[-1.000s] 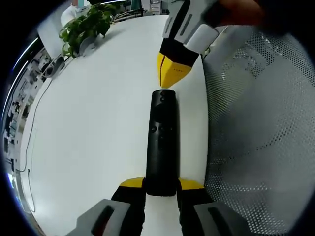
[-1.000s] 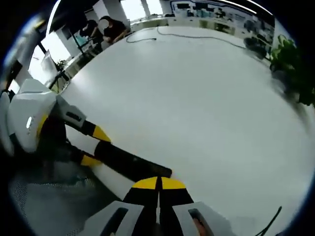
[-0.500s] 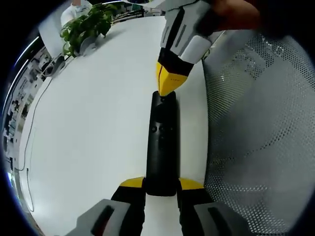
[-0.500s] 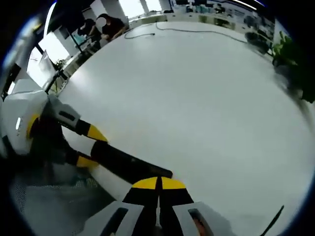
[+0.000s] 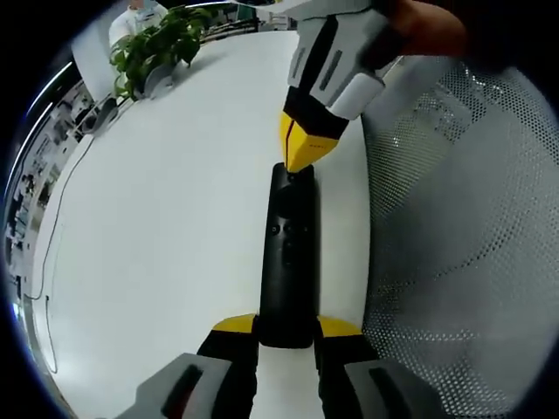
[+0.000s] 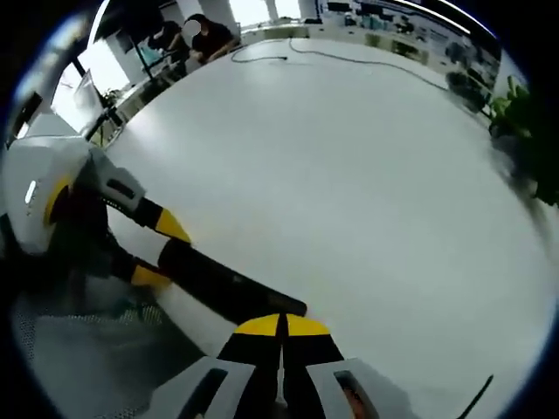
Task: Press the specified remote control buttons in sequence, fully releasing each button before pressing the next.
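Here we judge that one press in the sequence is under way: the right gripper [image 5: 300, 157], its jaws closed together with nothing between them, puts its yellow tip on the far end of the remote control [image 5: 289, 253]. How many presses are done or left, we cannot tell. The left gripper [image 5: 287, 330] clamps the near end of the remote control, which lies on the white table [image 5: 166, 227], its long axis running straight away from the left gripper.
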